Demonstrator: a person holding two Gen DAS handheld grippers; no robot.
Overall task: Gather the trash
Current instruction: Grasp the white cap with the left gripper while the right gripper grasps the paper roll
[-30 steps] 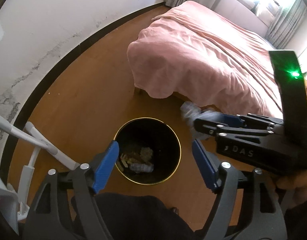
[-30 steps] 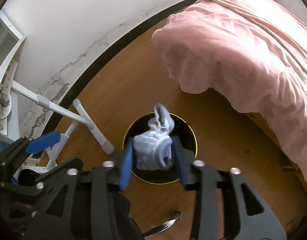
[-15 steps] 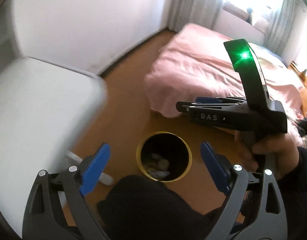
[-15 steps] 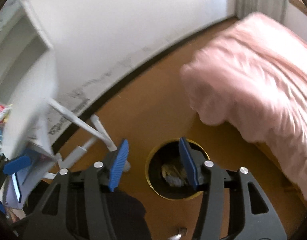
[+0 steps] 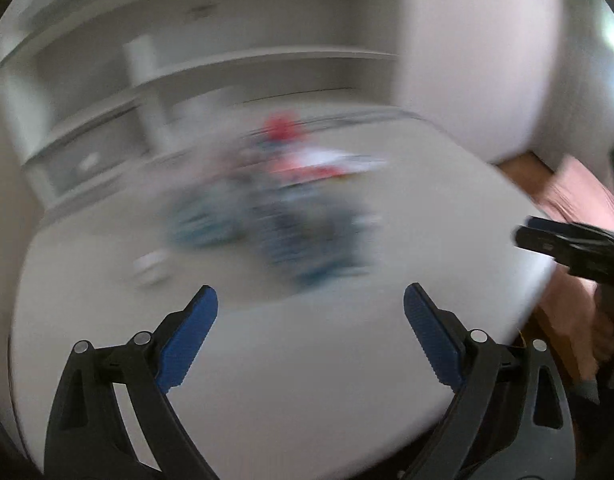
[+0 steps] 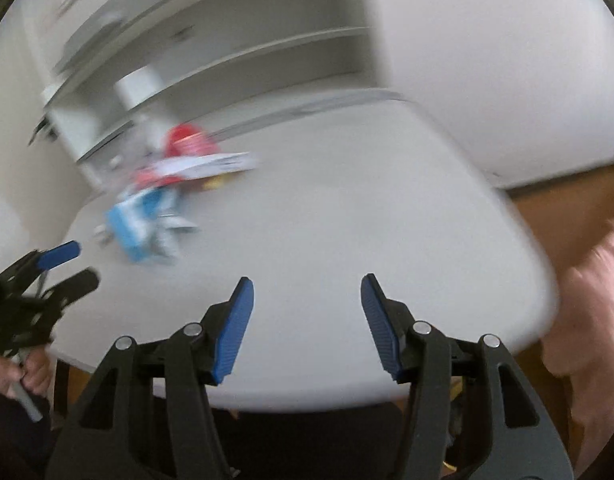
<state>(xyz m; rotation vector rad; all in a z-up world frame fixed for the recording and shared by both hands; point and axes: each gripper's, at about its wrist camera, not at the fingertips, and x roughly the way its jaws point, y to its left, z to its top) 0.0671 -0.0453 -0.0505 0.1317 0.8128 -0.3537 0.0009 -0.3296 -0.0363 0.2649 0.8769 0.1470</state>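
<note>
- The trash (image 6: pixel 163 200) lies in a loose heap on the white desk (image 6: pixel 347 208), toward its far left part: red, white and blue wrappers or cartons, too blurred to tell apart.
- In the left wrist view the same heap (image 5: pixel 283 216) sits near the middle of the desk (image 5: pixel 307 360), beyond the fingertips and apart from them.
- The left gripper (image 5: pixel 310 300) has its blue fingers (image 5: pixel 187 340) spread very wide; the jaws have just been opening, and nothing is between them.
- The right gripper (image 6: pixel 307 284) has its blue fingers (image 6: pixel 235 328) about half apart, with only bare desk showing between them; they hold nothing.
- Each gripper appears at the edge of the other's view, held in a hand (image 6: pixel 23 372).
- Behind the desk stands a white shelf unit (image 6: pixel 235 40); what is on it is too blurred to tell.
- To the right, wooden floor (image 6: pixel 567 208) and a pink bed cover (image 6: pixel 587 300) show past the desk edge.
</note>
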